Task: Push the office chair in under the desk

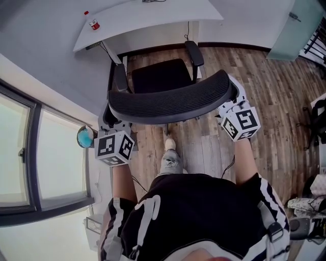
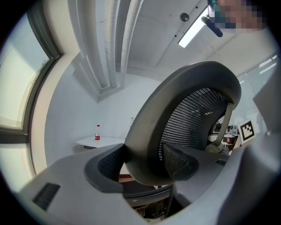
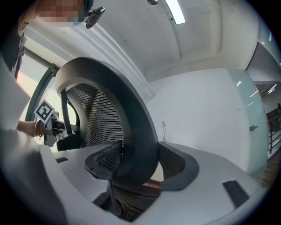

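A black office chair stands facing the white desk [image 1: 147,15], its seat [image 1: 162,75] partly under the desk's front edge. I stand behind its curved mesh backrest [image 1: 173,99]. My left gripper [image 1: 111,118] clamps the backrest's left end, my right gripper [image 1: 232,97] its right end. In the left gripper view the backrest rim [image 2: 145,132] sits between both pads of the left gripper [image 2: 142,161]. The right gripper view shows the rim [image 3: 136,127] held the same way in the right gripper [image 3: 134,163].
A small bottle [image 1: 93,23] with a red cap stands on the desk's left end. A large window [image 1: 20,153] runs along the left wall, with a blue round object [image 1: 85,136] by it. Wood floor [image 1: 254,71] stretches right; clutter [image 1: 310,204] lies at the right edge.
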`<state>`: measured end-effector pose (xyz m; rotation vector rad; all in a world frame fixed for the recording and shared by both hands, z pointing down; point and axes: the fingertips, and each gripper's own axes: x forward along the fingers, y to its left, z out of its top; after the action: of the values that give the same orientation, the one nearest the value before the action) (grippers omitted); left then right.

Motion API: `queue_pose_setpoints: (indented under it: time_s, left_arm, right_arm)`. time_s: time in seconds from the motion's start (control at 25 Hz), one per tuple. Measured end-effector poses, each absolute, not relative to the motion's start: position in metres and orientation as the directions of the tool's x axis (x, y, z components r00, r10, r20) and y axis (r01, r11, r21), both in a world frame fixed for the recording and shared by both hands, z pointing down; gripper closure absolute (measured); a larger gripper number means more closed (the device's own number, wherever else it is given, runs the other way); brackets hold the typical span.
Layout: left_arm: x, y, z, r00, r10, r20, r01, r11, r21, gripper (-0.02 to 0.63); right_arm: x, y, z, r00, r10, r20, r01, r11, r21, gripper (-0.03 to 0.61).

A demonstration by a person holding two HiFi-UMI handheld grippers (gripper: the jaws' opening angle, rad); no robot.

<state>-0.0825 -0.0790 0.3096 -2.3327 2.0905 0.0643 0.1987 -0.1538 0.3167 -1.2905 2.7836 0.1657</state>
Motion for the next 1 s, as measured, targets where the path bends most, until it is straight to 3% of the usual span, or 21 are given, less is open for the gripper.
queue_pose_setpoints:
  time_s: [1.0]
  left_arm:
    - [-0.124, -0.132, 0.308, 0.121, -0.993, -0.008, -0.993, -0.121, 0.017, 0.342]
  right_arm:
    - [0.161, -0.191, 0.316, -0.618, -0.784, -0.055, -0.786, 0.615, 0.058, 0.322]
